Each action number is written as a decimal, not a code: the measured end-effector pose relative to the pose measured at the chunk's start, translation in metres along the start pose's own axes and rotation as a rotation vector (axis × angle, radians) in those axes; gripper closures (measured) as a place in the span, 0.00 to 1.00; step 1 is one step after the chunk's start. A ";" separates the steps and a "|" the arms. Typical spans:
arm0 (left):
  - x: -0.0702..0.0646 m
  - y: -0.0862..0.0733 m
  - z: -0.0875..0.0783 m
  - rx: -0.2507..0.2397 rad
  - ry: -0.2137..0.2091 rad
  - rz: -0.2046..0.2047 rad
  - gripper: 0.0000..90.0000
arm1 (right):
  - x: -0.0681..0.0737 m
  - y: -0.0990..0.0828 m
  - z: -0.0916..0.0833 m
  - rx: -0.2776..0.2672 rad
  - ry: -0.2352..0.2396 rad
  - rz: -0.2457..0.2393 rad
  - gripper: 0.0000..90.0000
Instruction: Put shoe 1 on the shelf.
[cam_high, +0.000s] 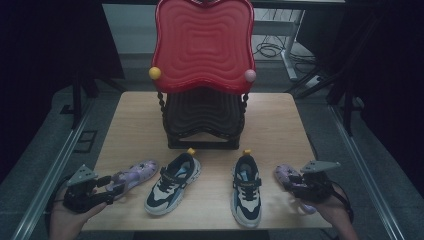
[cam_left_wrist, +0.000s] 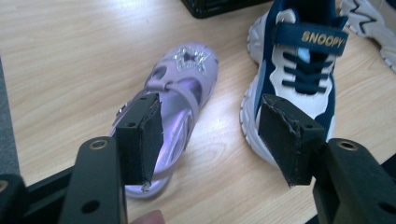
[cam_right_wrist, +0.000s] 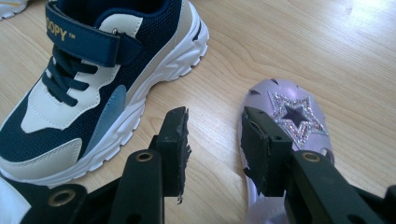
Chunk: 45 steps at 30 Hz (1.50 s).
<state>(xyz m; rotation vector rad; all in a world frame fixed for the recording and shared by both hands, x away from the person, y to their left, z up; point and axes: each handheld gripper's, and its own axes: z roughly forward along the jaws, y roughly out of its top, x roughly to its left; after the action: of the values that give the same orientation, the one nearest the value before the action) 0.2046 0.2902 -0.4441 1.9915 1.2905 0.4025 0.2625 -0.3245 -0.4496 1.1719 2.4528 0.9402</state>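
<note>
Four shoes lie in a row on the desk (cam_high: 280, 115). Each open tool, left tool (cam_left_wrist: 210, 135) and right tool (cam_right_wrist: 215, 149), hovers empty at a purple sandal: left sandal (cam_left_wrist: 180, 88), right sandal (cam_right_wrist: 289, 116). Neither is lifted yet. Two navy sneakers (cam_high: 172, 182) lie between; a red rack (cam_high: 202, 45) stands behind, seemingly awaiting them.
</note>
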 end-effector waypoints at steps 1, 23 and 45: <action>0.001 -0.002 0.000 0.003 0.002 -0.003 0.46 | 0.000 -0.001 -0.001 -0.004 -0.001 0.003 0.68; 0.010 -0.002 0.025 0.133 0.004 0.111 0.65 | -0.006 -0.012 -0.016 -0.008 -0.021 0.022 0.68; 0.019 0.003 0.061 0.303 -0.035 0.227 0.84 | -0.007 -0.018 -0.019 0.000 -0.023 0.033 0.68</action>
<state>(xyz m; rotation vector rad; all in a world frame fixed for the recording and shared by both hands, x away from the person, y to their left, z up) 0.2519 0.2814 -0.4868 2.4007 1.1614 0.2888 0.2469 -0.3469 -0.4476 1.2195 2.4232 0.9301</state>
